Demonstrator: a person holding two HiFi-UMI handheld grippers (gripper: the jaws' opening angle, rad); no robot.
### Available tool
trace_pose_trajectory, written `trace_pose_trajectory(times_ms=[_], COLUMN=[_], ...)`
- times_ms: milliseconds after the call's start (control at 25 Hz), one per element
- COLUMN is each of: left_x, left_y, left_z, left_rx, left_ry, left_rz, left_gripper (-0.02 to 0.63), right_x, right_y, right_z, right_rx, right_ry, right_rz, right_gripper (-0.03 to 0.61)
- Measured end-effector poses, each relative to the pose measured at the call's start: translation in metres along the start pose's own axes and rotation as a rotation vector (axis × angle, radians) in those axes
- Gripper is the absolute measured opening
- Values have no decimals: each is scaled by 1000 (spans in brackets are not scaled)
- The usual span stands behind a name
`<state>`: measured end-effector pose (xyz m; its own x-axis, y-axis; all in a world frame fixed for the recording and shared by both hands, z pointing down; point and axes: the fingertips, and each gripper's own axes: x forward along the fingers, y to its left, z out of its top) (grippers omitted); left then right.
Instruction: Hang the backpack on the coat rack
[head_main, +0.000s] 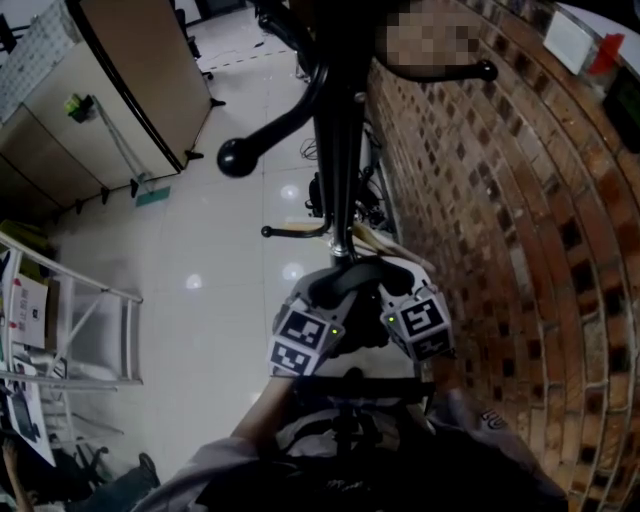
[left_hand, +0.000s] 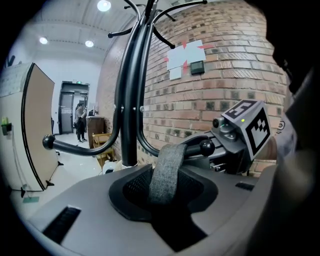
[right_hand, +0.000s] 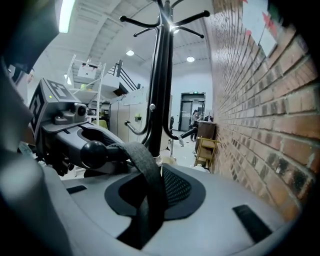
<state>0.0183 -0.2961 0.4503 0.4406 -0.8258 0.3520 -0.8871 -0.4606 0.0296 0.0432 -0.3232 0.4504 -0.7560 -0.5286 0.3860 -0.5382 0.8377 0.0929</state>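
Note:
The grey backpack (head_main: 395, 276) hangs close in front of the black coat rack (head_main: 338, 130), between my two grippers. Its top handle strap (left_hand: 167, 170) is looped over a ball-tipped hook (left_hand: 206, 147) low on the rack. My left gripper (head_main: 318, 318) is at the pack's left side and my right gripper (head_main: 408, 312) at its right side. The pack's top (right_hand: 220, 200) fills the lower part of both gripper views and hides the jaws, which appear closed on its sides. The same strap (right_hand: 142, 165) lies just behind the hook's ball (right_hand: 93, 154).
A curved brick wall (head_main: 500, 230) stands immediately right of the rack. Another long hook (head_main: 240, 155) juts out to the left. A tan partition (head_main: 140, 70) and a metal frame (head_main: 90, 320) are on the left, over a shiny white floor (head_main: 220, 260). A wooden chair (right_hand: 206, 150) stands behind the rack.

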Motion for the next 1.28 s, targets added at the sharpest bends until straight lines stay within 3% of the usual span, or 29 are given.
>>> trace_pose_trajectory(times_ms=[160,400,680,800,1040,1080,1160,1280], left_x=[6,11,7,-3,-32,-37,-46,-53], left_y=[5,5,3,3,12,13,17,22], left_z=[-1,0,-4,-5,-24,-25,-26,-27], left_rx=[-25,24,7,12,-4,-25,-46,-30], left_ry=[-2,-18,-21,-25,-25,-32,-36,-34], left_rz=[2,-3,-9,-24,-84,-96,-120,-168], left_gripper=[137,137,141,153,153,149,50,8], right_x=[10,13,7,-5,-35,-39,-47,-56], right_y=[-4,-3,-2,-2,7,9,15,29], right_z=[-4,-7,-12,-12,-24,-26,-28,-30], right_rx=[15,35,56,150,354,383,429,468], right_ry=[4,-29,-24,-33,-99,-111,-131,-144], right_rz=[8,6,-79,-129,-221,-249,-306,-375], right_gripper=[81,84,89,161,160,144,117,40])
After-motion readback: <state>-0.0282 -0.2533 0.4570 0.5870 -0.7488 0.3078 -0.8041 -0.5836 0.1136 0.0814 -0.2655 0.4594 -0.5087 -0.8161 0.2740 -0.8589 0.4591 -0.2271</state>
